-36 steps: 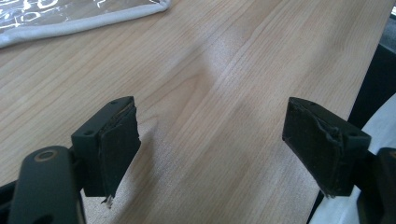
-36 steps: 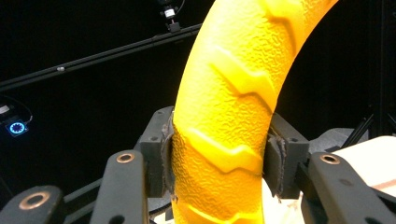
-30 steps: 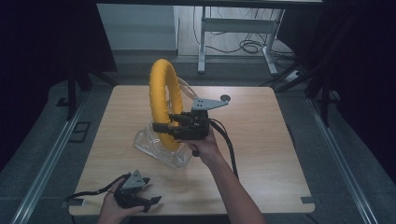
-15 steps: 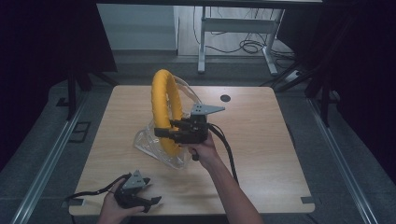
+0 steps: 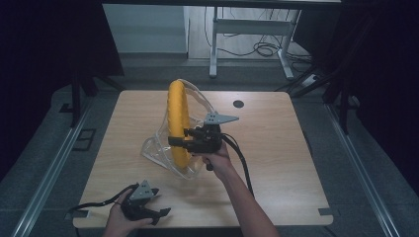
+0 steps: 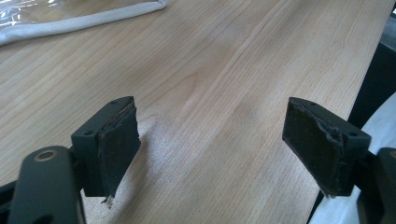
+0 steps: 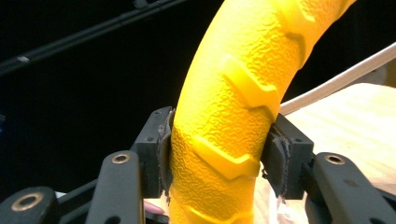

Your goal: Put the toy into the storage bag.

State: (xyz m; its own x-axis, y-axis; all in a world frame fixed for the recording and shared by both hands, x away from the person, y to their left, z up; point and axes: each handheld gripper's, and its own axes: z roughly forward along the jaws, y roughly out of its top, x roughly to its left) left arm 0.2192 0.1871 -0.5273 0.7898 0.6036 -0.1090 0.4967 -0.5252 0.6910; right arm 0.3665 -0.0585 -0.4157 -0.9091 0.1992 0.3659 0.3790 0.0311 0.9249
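A yellow textured ring (image 5: pixel 177 121) stands upright in the middle of the wooden table (image 5: pixel 276 148), partly inside a clear plastic bag (image 5: pixel 157 148) with a white rim. My right gripper (image 5: pixel 179 140) is shut on the ring's lower right side; in the right gripper view its pads (image 7: pixel 163 154) press both flanks of the yellow ring (image 7: pixel 229 126). My left gripper (image 5: pixel 159 213) rests in a hand at the table's front left edge, jaws wide open with nothing between them (image 6: pixel 212 149). The bag's white rim (image 6: pixel 79 21) lies beyond it.
A small dark round hole (image 5: pixel 238 104) sits near the table's far edge. Black cables trail from both grippers. A metal frame and cables (image 5: pixel 257 44) stand on the floor behind the table. Dark curtains flank both sides.
The ring and right gripper have shifted slightly toward the near side and the ring stands more edge-on. The left gripper stayed in place.
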